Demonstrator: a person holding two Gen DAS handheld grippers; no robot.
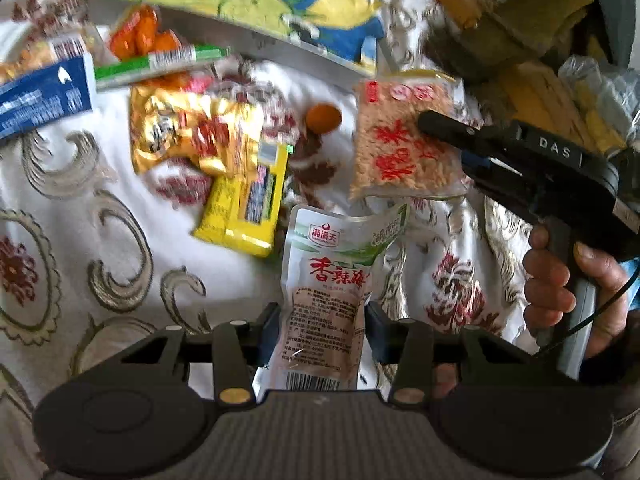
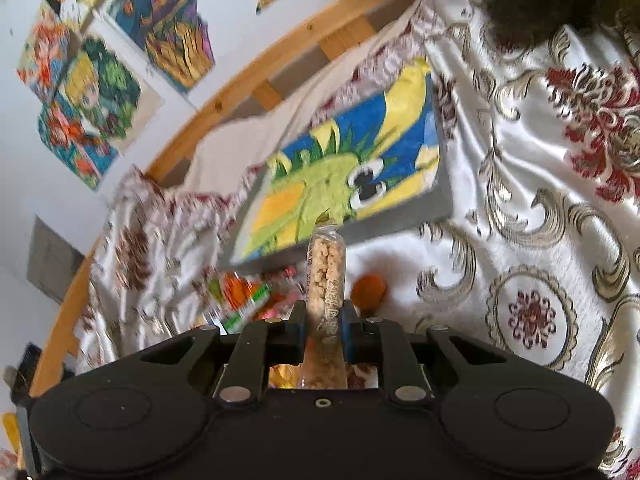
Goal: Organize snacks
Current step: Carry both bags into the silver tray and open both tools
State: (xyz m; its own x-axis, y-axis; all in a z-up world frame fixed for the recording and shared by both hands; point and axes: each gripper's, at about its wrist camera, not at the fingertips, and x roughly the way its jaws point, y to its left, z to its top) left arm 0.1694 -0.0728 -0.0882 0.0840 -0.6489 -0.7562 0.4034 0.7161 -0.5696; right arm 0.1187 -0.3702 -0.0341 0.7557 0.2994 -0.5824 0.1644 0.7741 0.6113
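step in hand: pickup. the left hand-held gripper is clamped on the white snack pouch, just below the yellow packet. the right hand-held gripper is clamped on the rice-puff bag, right of that packet. next move, judged: carry both to a sorting spot, grip kept firm.

Snacks on a bed spread with white floral cloth. A white-green pouch with red characters stands lifted, pinched at its lower half. A clear rice-cracker pack, red-printed, hangs edge-on, clamped at one end. A yellow packet and a gold foil bag lie flat and overlapping mid-cloth; a small orange round snack lies between them and the cracker pack; a blue-white carton lies toward the left edge
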